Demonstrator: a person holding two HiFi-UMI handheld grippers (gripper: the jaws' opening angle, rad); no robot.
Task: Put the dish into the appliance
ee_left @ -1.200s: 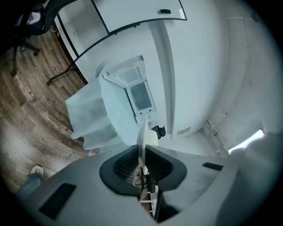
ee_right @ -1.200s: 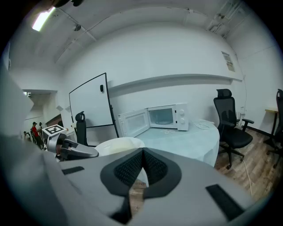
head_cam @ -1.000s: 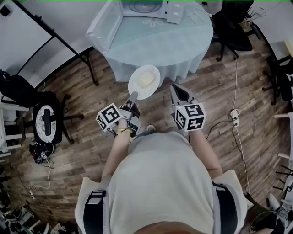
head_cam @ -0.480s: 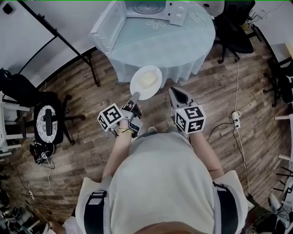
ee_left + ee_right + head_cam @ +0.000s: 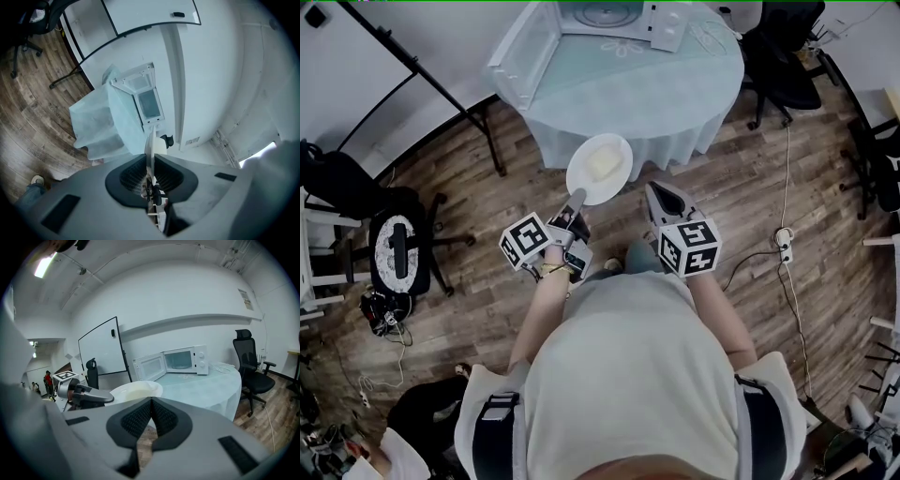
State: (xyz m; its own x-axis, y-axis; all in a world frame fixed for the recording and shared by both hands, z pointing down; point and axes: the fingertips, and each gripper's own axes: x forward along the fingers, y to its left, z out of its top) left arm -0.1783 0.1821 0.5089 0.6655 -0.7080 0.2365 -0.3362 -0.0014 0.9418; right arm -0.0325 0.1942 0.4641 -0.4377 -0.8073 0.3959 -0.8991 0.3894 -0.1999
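Dish (image 5: 599, 169) barely shifted, left tool (image 5: 576, 199) clamping rim

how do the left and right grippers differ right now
The left gripper is shut on the rim of the dish, while the right gripper is shut on nothing. The left gripper holds the dish, with pale food on it, out in front. The right gripper sits beside the dish, apart from it. Both point toward the table with the open microwave.

Left claw (image 5: 576, 196) holding dish (image 5: 599, 168), open microwave (image 5: 614, 17) on table (image 5: 675, 84)
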